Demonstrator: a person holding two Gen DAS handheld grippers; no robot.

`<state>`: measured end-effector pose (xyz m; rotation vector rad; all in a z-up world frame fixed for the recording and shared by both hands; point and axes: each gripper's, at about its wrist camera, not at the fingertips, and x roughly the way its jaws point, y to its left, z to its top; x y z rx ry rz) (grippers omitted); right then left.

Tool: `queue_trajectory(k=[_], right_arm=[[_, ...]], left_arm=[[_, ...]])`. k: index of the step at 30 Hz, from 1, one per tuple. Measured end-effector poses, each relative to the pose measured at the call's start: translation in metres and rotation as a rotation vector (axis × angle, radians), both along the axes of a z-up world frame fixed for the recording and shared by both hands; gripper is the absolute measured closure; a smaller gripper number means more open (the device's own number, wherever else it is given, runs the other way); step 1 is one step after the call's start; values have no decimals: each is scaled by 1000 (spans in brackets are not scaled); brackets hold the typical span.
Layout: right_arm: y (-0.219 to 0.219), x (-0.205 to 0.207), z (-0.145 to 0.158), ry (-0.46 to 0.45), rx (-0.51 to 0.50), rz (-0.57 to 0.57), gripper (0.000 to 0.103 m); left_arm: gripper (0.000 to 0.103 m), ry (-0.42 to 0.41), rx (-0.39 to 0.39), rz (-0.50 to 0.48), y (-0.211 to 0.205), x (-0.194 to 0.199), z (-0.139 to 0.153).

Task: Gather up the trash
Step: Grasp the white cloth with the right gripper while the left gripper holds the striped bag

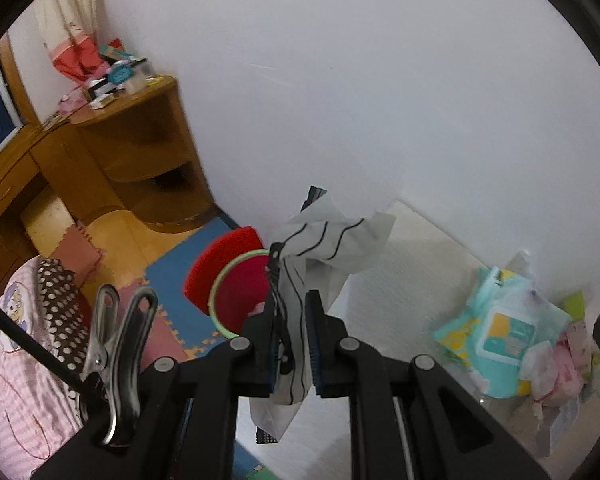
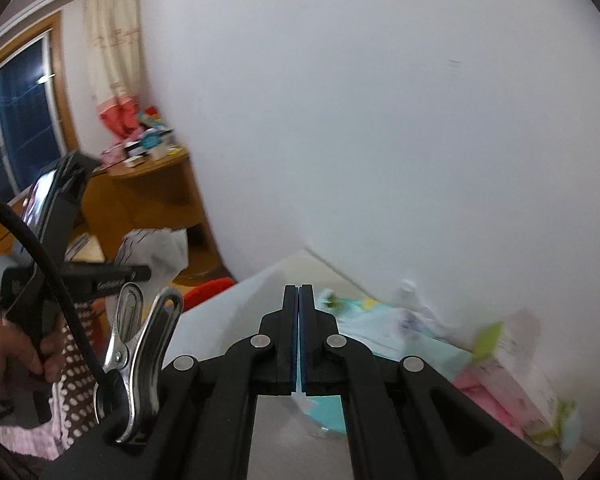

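Note:
My left gripper (image 1: 292,304) is shut on a crumpled white wrapper with black lines (image 1: 320,248), held in the air above the white table's (image 1: 400,280) left end. Below and behind it on the floor stands a red bin with a green rim (image 1: 240,292) and a red lid leaning beside it. In the right wrist view my right gripper (image 2: 299,292) is shut with nothing between its pads, over the white table (image 2: 228,312). The same wrapper (image 2: 160,252) shows at the left of that view, with the left gripper's body and a hand (image 2: 4,356) holding it.
A pile of wrappers and packets, teal, pink and green (image 1: 512,336), lies at the table's right against the white wall (image 1: 380,80). A wooden desk with clutter (image 1: 132,132) stands at the back left. Pink bedding with a dotted cloth (image 1: 40,320) lies lower left.

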<state>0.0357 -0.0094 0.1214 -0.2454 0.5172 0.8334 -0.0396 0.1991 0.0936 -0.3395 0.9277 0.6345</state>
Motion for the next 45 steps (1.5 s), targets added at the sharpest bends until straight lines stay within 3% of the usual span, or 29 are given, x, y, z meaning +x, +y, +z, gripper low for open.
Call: queue_trajectory(k=[7, 15, 19, 21, 27, 32, 33, 34, 37, 42, 44, 45], right_arm=[[47, -24, -5, -31, -25, 80, 102], [94, -15, -20, 7, -79, 82, 102], [71, -13, -31, -120, -173, -12, 100], [44, -6, -41, -164, -225, -80, 90], [-28, 29, -78, -68, -305, -319, 74], [-35, 46, -111, -3, -393, -318, 77], [-33, 46, -113, 1, -404, -308, 93], [-32, 46, -113, 12, -408, -299, 102], [-29, 42, -103, 48, -366, -249, 102], [-26, 38, -62, 26, -293, -198, 102], [-29, 36, -60, -5, -327, -183, 102], [-30, 33, -64, -15, -352, -170, 97]], left_arm=[[90, -7, 2, 75, 38, -15, 10], [90, -11, 56, 57, 72, -8, 21], [90, -14, 57, 30, 85, 5, 10], [90, -14, 40, 32, 91, 11, 4], [90, -14, -37, 49, 98, 28, -17], [90, -15, -52, 15, 89, 40, -21], [90, -18, -50, 8, 87, 41, -21], [90, -23, -46, -4, 84, 42, -20], [90, -27, -33, -27, 75, 45, -21], [90, -41, -31, -43, 72, 43, -21], [90, -37, -37, -45, 73, 41, -23], [90, -35, -41, -46, 74, 40, -25]])
